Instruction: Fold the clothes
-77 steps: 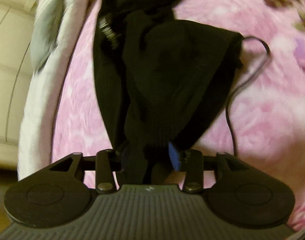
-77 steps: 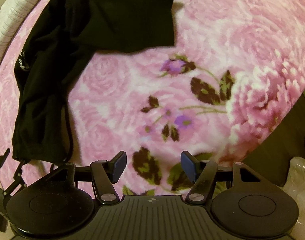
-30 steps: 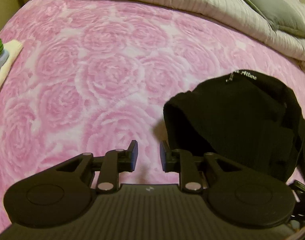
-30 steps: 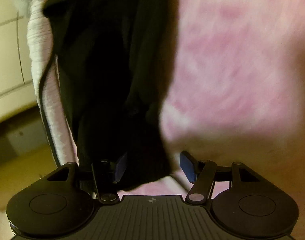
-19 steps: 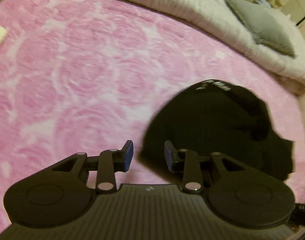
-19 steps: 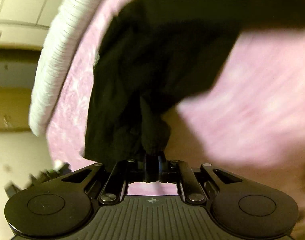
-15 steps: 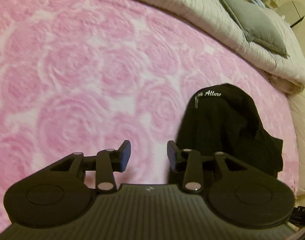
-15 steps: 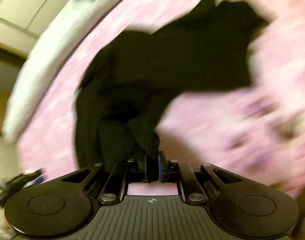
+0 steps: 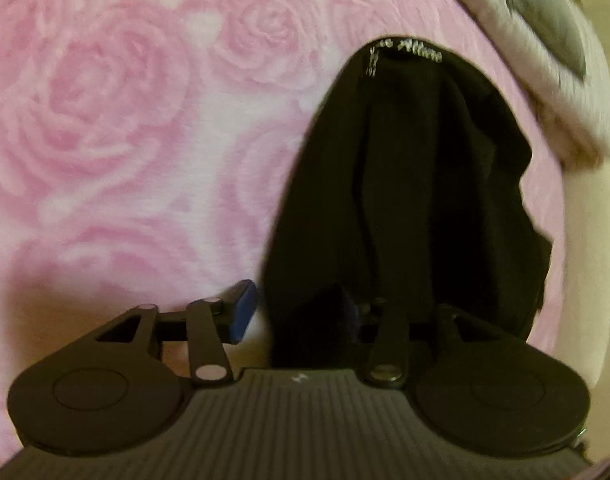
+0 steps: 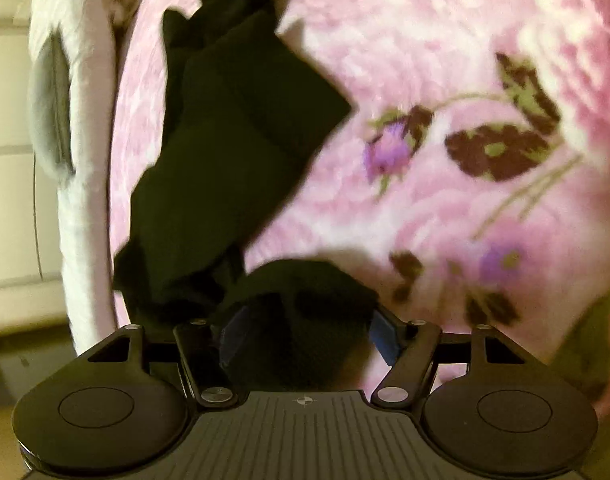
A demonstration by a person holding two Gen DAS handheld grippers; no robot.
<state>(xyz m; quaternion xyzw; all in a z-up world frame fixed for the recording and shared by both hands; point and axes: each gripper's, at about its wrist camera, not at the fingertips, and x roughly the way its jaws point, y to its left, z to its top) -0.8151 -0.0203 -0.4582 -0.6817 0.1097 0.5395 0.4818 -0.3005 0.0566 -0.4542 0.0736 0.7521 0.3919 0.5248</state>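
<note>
A bed carries everything here, covered by a pink rose-patterned blanket (image 9: 117,128) that fills most of both wrist views. In the right wrist view the same blanket (image 10: 445,40) also shows purple flowers with dark brown and green leaves. A black garment (image 9: 417,184) lies crumpled directly on the blanket, a line of pale lettering along its far edge; from the right wrist it appears as a long rumpled strip (image 10: 233,152). Along the bed's edge lies a white ribbed quilt (image 10: 85,160), and on it what looks like a grey cushion (image 10: 49,112), though blur softens its outline.
</note>
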